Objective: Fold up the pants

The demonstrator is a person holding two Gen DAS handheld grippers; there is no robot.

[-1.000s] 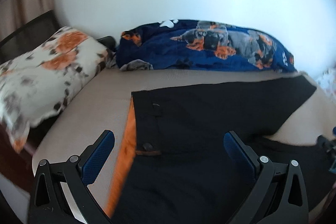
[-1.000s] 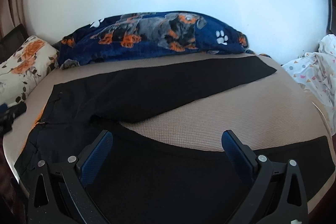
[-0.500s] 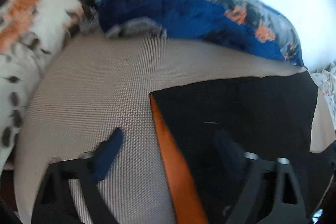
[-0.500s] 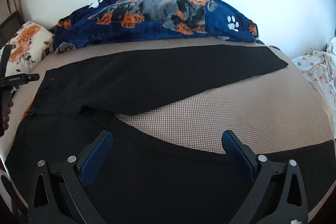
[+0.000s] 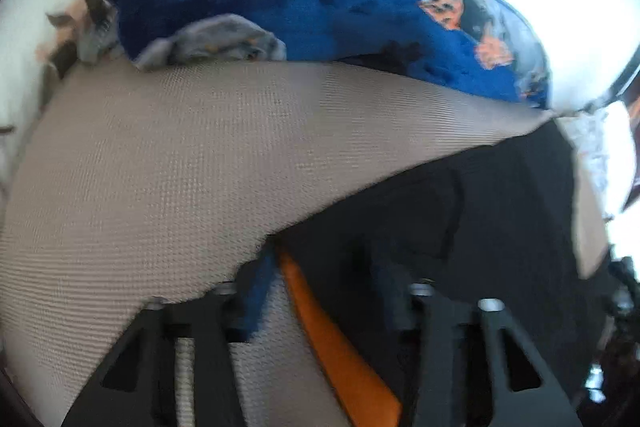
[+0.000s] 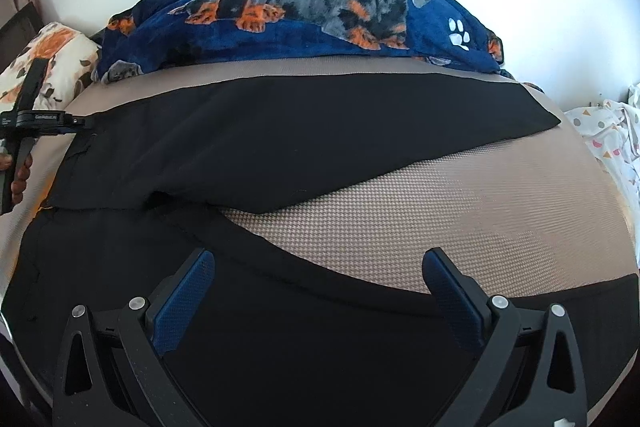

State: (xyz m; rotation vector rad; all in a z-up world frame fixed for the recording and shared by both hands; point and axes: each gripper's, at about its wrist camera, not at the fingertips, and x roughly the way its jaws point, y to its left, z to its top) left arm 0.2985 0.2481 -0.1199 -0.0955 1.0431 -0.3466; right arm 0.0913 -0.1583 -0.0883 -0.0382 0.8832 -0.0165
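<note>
The left gripper [image 5: 320,291], wide open over the waistband 1 s ago, is now narrowed around the corner of the black pants [image 6: 312,143] spread on the bed [image 6: 460,203]; whether cloth is pinched cannot be told. The right gripper [image 6: 316,291] is held wide, empty. Bare mattress is left between the 2 legs.

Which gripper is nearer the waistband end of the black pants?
Left. The left gripper is right at the waistband corner of the pants. The right gripper hangs over the near leg, jaws wide open, further from that end.
</note>
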